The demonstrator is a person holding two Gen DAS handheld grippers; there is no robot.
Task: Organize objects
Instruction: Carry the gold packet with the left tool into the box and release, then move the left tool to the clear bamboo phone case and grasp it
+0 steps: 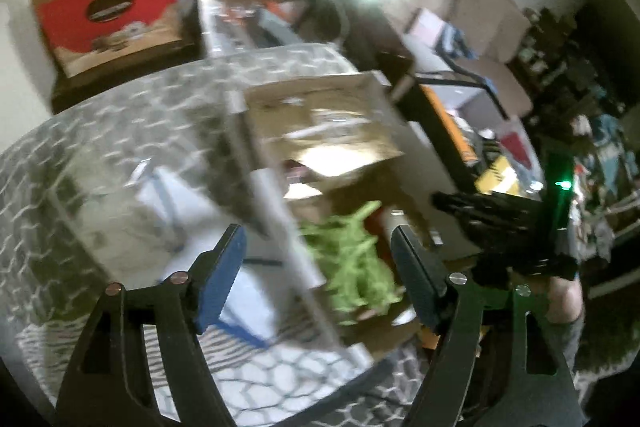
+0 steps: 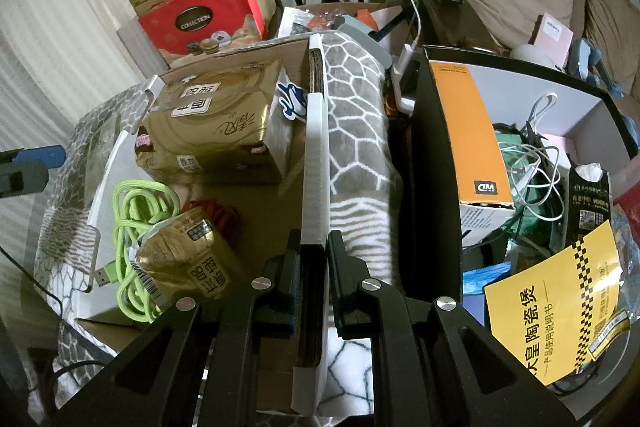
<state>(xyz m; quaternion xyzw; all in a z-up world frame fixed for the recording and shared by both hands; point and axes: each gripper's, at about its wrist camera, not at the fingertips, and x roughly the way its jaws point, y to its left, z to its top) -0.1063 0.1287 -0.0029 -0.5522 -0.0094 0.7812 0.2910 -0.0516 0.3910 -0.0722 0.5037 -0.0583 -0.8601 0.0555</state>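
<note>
Cardboard box's white side flap (image 2: 314,163) clamped between right gripper (image 2: 314,263) fingers; lime-green coiled cable (image 2: 136,211) at 9 o'clock inside. Left gripper (image 1: 316,259) wide apart, empty.

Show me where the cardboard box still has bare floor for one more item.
Inside the cardboard box, brown floor shows between the big gold tissue pack and the red cord, running to the wall the right gripper clamps. The near-left corner is crowded: green cable and small gold pack. The neighbouring black bin looks full.
</note>
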